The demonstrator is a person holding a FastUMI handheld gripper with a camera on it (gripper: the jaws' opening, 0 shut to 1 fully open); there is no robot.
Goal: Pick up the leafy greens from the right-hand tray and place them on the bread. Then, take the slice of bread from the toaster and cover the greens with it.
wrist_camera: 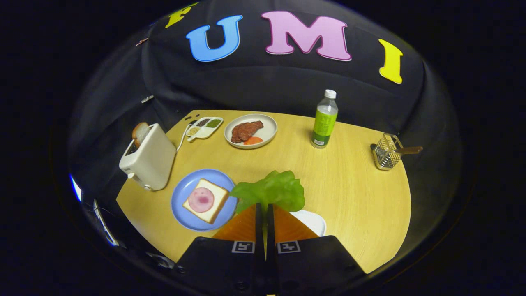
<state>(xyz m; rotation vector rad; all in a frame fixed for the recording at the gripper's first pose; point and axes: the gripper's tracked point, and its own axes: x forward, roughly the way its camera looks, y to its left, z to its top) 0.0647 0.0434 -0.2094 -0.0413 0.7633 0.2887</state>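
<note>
My gripper [264,206] is shut on the leafy greens [271,191], which fan out green and crinkled past the fingertips, lifted above the table. Just behind and right of the fingers lies the white tray [313,220], mostly hidden. Left of the fingers a blue plate [185,193] carries a slice of bread [215,207] topped with a round pink slice of ham [201,200]. Further left stands a white toaster [148,158] with a slice of bread [140,132] sticking up from its slot.
On the round wooden table [349,197], a white plate [269,127] with browned meat sits at the back, beside a small divided dish [204,127]. A green-labelled bottle [324,120] stands right of it, and a wire basket [386,153] near the right edge.
</note>
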